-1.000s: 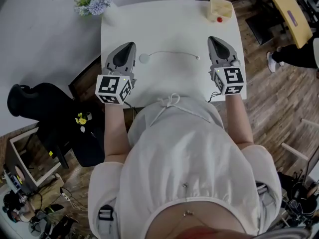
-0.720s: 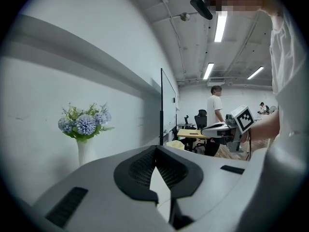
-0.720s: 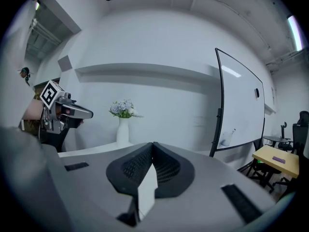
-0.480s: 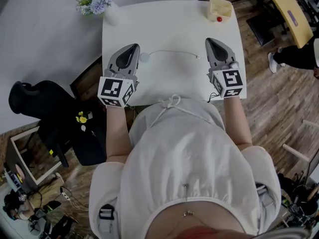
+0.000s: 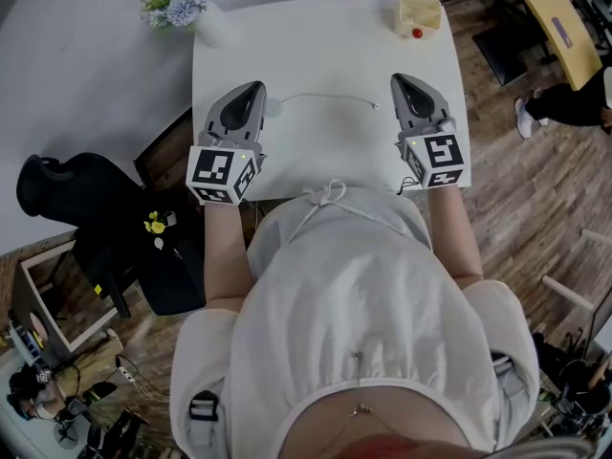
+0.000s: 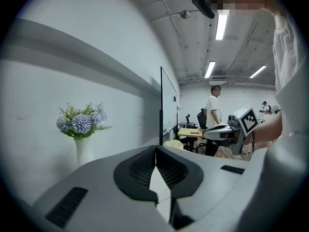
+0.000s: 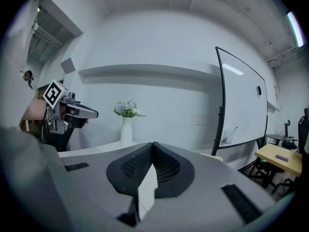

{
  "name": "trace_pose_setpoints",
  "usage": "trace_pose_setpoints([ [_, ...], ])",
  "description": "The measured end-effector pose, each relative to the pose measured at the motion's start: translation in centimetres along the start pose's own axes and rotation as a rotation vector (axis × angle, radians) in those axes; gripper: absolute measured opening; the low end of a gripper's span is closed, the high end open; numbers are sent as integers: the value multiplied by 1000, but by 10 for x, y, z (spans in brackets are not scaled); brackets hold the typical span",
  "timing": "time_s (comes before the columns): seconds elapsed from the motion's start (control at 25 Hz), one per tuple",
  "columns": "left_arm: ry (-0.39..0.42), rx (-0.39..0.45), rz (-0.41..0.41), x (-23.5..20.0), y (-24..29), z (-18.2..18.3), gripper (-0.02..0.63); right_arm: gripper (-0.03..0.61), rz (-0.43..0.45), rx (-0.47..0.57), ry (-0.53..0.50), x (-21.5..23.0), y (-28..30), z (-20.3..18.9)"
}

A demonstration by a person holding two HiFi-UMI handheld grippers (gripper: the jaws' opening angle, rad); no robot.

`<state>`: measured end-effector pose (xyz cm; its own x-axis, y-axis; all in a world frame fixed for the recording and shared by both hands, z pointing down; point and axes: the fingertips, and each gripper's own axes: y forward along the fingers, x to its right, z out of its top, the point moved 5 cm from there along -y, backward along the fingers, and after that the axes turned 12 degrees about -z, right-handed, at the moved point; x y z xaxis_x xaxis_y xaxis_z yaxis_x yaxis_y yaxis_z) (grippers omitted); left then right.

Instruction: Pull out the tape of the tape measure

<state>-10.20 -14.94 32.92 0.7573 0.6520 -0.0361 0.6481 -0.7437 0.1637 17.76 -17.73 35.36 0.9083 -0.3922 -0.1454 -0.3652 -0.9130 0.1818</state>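
Observation:
The tape measure is a small round white case (image 5: 273,108) on the white table (image 5: 325,46). A thin length of tape (image 5: 325,98) arcs from it to the right and ends in a small tab (image 5: 378,105). My left gripper (image 5: 256,87) rests on the table just left of the case, jaws shut and empty. My right gripper (image 5: 399,78) sits to the right of the tab, a little apart from it, also shut on nothing. Both gripper views look over the table top, and neither shows the tape. The left gripper (image 6: 156,149) and the right gripper (image 7: 153,144) have their pads pressed together.
A white vase of blue flowers (image 5: 179,6) stands at the table's far left corner. A yellow box with a red ball (image 5: 418,17) is at the far right corner. A black chair (image 5: 86,199) is left of the table, and a person (image 5: 569,103) stands at the right.
My left gripper has shifted right, closer to the case. My right gripper has edged left and forward towards the tab. Both stay shut.

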Motion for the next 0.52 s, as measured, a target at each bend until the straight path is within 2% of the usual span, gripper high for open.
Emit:
trace_pose_setpoints([
  [0.52, 7, -29, 3, -4, 6, -3, 21, 0, -1, 2, -1, 4, 7, -1],
])
